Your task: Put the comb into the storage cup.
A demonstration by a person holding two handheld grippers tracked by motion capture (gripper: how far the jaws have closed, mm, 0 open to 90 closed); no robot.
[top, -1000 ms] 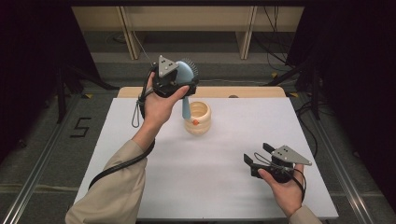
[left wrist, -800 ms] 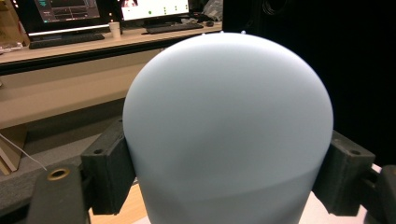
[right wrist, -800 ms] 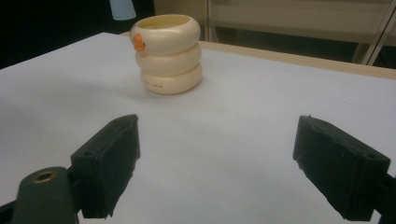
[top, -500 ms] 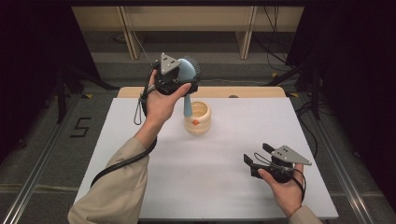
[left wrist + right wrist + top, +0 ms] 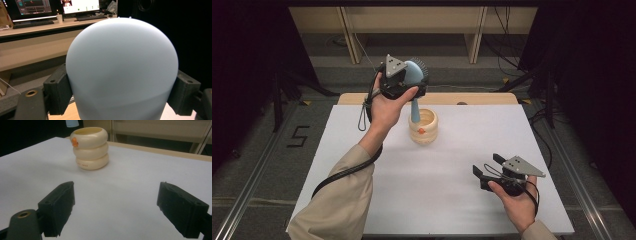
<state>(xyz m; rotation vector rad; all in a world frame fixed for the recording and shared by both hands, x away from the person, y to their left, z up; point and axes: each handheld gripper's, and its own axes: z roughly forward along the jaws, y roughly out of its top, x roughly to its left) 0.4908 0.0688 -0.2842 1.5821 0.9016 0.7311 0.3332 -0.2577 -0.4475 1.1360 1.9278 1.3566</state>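
Pale blue plastic, the brush [image 5: 416, 80] is clamped by its rounded head between the jaws of the left gripper [image 5: 404, 85] at 12 o'clock on the white table [image 5: 362, 150], its handle pointing down into the cream ringed cup [image 5: 423, 126]. At 4 o'clock the right gripper [image 5: 486, 170] rests low, jaws spread wide and empty, facing the cup.

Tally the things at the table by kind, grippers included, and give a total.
Grippers: 2, the left gripper shut on the brush, the right gripper open.
Pale blue brush: 1.
Cream ringed cup: 1.
Total: 4.
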